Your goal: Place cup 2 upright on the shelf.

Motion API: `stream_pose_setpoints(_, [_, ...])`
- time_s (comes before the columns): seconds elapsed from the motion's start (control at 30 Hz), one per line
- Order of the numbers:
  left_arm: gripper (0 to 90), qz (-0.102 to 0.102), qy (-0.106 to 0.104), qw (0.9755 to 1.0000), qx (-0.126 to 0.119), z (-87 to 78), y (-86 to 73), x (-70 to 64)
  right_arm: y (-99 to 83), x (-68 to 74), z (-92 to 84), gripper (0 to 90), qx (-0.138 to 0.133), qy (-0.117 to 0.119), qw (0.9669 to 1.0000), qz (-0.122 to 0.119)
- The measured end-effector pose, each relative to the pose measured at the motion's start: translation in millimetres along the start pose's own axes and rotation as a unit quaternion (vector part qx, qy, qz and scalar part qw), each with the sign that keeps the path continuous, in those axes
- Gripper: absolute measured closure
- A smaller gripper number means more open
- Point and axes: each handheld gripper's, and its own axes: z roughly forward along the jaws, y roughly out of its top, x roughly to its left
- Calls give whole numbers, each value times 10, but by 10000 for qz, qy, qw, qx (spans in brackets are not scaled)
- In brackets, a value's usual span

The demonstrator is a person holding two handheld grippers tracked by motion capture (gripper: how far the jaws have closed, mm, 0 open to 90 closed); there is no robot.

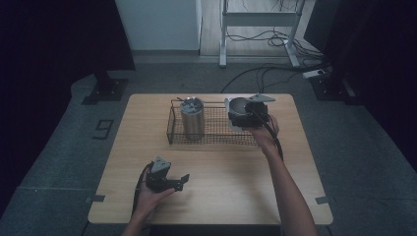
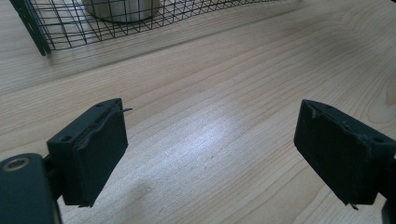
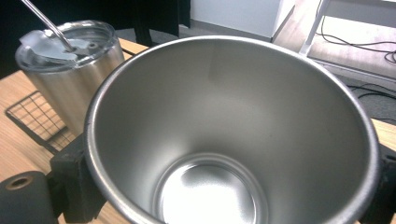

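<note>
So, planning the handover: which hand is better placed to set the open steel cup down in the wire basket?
Right: its tool already grips the open cup at the basket; the left tool is open, far back.

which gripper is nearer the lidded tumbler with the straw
Right. The right gripper holds an open steel cup just beside the lidded tumbler at the wire basket; the left gripper sits open near the table's front edge.
</note>
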Motion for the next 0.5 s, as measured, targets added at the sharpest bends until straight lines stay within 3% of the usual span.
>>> stream_pose_setpoints(0.5, [98,6,-9,10000,0,-4,-2,4,-47,-77,195,74,119,-50,9999,21])
